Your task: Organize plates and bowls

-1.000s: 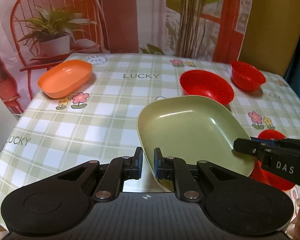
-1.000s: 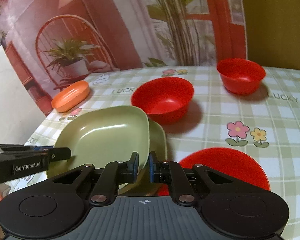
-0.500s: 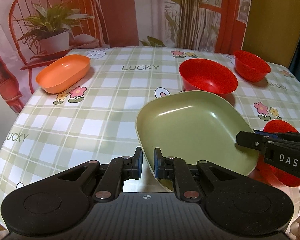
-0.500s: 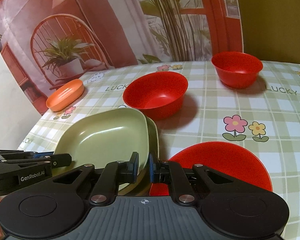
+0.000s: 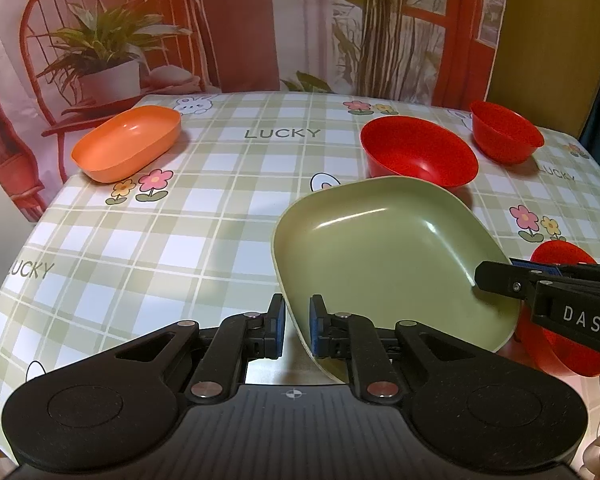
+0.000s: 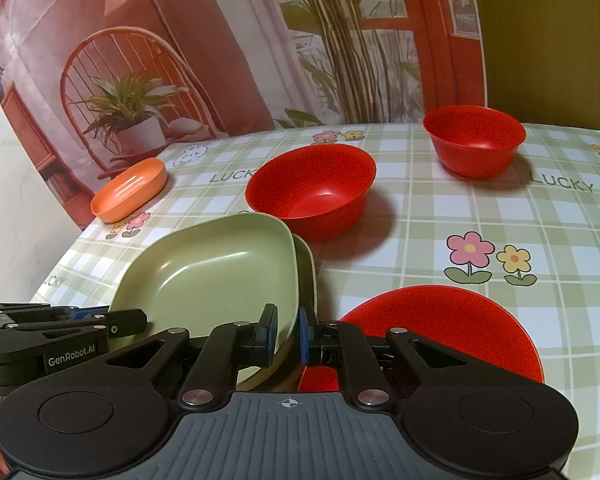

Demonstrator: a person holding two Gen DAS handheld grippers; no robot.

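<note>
The tablecloth (image 5: 220, 216) reads "LUCKY"; gripper bodies read "DAS" and "GenRobot.AI". A glossy green plate (image 5: 384, 256), square with rounded corners, is held over the table, its opposite rims pinched by the left gripper (image 5: 297, 326) and right gripper (image 6: 288, 330).

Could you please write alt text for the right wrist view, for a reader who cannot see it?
The right gripper is shut on the near rim of a green plate, with the left gripper at the plate's left edge. Around it on a checked tablecloth sit a red plate, two red bowls and an orange dish.
</note>
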